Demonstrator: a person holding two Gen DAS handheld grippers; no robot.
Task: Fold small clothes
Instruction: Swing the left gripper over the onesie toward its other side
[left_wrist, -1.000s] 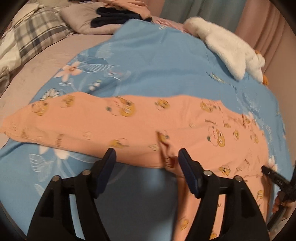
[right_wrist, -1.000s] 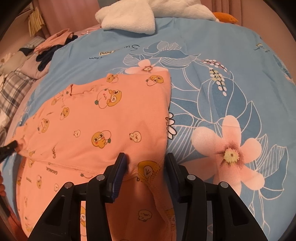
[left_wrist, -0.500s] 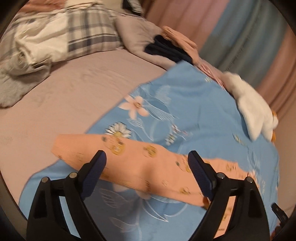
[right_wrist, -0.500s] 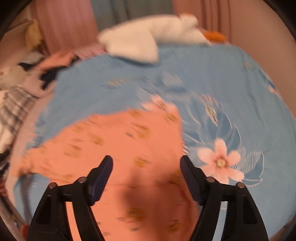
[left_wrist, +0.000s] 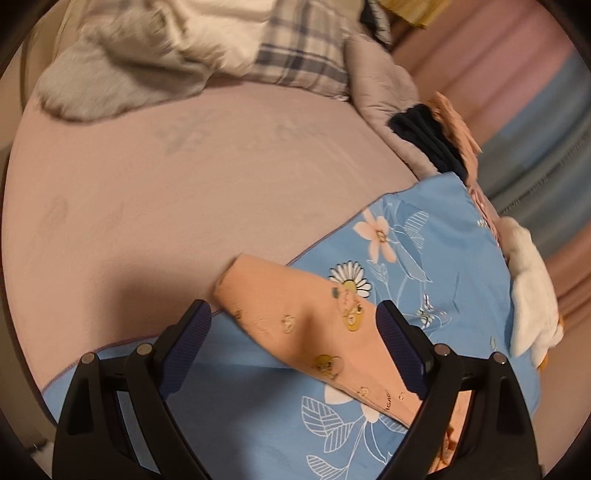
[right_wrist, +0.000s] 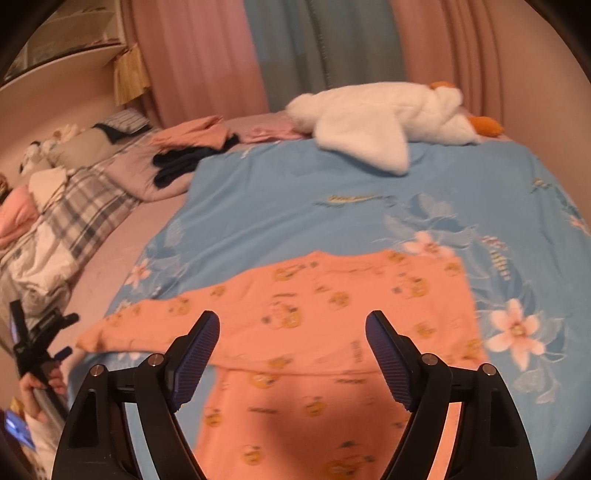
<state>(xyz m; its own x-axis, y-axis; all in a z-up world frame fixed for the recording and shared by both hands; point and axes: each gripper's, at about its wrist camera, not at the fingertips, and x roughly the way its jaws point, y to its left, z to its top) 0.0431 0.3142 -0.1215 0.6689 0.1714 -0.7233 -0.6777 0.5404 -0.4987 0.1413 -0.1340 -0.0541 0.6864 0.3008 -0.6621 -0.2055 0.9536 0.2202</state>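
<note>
An orange child's garment with yellow cartoon prints (right_wrist: 332, 332) lies flat on a blue floral sheet (right_wrist: 295, 206). In the left wrist view one sleeve (left_wrist: 295, 325) stretches out to the sheet's edge. My left gripper (left_wrist: 291, 332) is open and empty, hovering over that sleeve's end. My right gripper (right_wrist: 291, 347) is open and empty, above the garment's body. The left gripper (right_wrist: 37, 332) also shows at the far left of the right wrist view.
A white plush goose (right_wrist: 388, 118) lies at the sheet's far edge. Folded pink and dark clothes (right_wrist: 192, 147) sit on a grey quilt beside plaid bedding (left_wrist: 295, 55). Bare pinkish mattress (left_wrist: 184, 184) lies left of the sheet. Curtains (right_wrist: 295, 48) hang behind.
Both grippers opened wide and lifted away from the garment. The left one swung left to the sleeve's end; the right one pulled back and up.
</note>
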